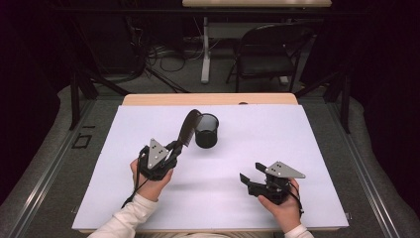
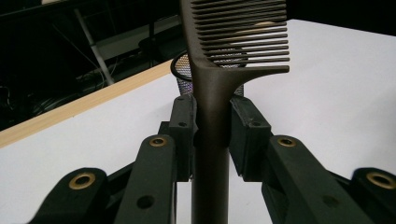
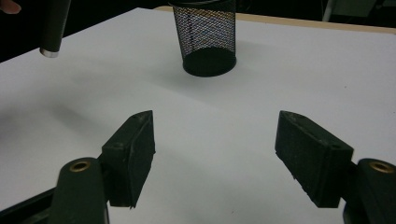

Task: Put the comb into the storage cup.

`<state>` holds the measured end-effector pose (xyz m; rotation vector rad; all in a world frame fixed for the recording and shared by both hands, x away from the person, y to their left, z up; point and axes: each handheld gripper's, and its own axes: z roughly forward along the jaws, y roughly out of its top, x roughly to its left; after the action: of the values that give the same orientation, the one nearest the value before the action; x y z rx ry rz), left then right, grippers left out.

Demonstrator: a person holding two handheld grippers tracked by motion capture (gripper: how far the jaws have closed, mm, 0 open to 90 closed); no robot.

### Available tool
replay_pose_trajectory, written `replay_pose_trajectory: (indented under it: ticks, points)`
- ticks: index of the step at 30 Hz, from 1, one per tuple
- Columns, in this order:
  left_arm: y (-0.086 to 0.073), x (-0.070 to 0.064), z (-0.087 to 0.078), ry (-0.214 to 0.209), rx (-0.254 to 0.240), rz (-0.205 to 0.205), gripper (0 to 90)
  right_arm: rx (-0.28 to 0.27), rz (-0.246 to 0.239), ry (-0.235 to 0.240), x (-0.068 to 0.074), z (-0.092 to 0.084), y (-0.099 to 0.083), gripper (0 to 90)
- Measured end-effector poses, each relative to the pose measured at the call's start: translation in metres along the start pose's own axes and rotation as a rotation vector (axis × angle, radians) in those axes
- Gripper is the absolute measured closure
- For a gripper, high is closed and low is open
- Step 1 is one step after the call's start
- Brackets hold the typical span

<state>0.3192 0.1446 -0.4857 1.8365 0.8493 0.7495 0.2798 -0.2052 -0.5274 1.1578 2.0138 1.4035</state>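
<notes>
**So: comb clamped in my left fingers, right fingers apart and empty**

My left gripper (image 1: 174,148) has its fingers (image 2: 183,122) pressed together on the handle of a dark comb (image 2: 212,116). From the left gripper view the two pads squeeze the handle from either side, just below where the toothed part begins, and the handle runs on down between my fingers and out of the bottom of the picture. The teeth stick out to one side above the grip. From the high view the comb (image 1: 187,130) rises out of my left gripper and leans up and away from me, its top end just beside the rim of the black mesh cup (image 1: 206,130); whether it touches the rim I cannot tell.

That cup stands upright on the white table (image 1: 297,148), near the middle and a little toward the far edge. In the right gripper view the cup (image 3: 207,39) is ahead of me, well apart from my right fingers, and the butt end of the comb handle (image 3: 53,28) hangs at the upper left, clear of the table.

My right gripper (image 1: 252,176) sits low over the table at the near right, held in my right hand (image 1: 280,203). Its fingers (image 3: 130,154) stand wide apart with bare white table between them; they hold nothing and touch nothing.

My left hand (image 1: 151,181) grips the left gripper from below, sleeve at the wrist.
</notes>
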Motion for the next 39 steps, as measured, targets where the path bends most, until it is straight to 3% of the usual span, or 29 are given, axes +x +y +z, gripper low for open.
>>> replay_pose_trajectory:
  ticks: [8,12,16,23,35,39]
  points:
    - [0.0,0.0,-0.003,-0.002,-0.014,-0.011,72.3,0.042,0.02,0.019,0.005,0.006,0.015,24.1]
    - [0.0,0.0,-0.004,0.002,-0.021,-0.014,72.2,0.057,0.004,0.032,0.011,0.01,0.023,23.0]
    - [-0.001,-0.002,-0.004,0.0,-0.017,-0.009,72.2,0.068,-0.014,0.051,0.019,0.018,0.031,15.2]
    - [-0.002,-0.004,-0.004,-0.004,-0.019,-0.011,72.2,0.075,-0.037,0.053,0.031,0.028,0.042,15.1]
    - [-0.003,-0.007,-0.005,-0.005,-0.023,-0.008,72.2,0.065,-0.007,0.099,0.033,0.049,0.058,32.7]
    - [-0.003,-0.007,-0.005,-0.007,-0.024,-0.009,72.2,0.065,0.009,0.109,0.034,0.052,0.066,33.7]
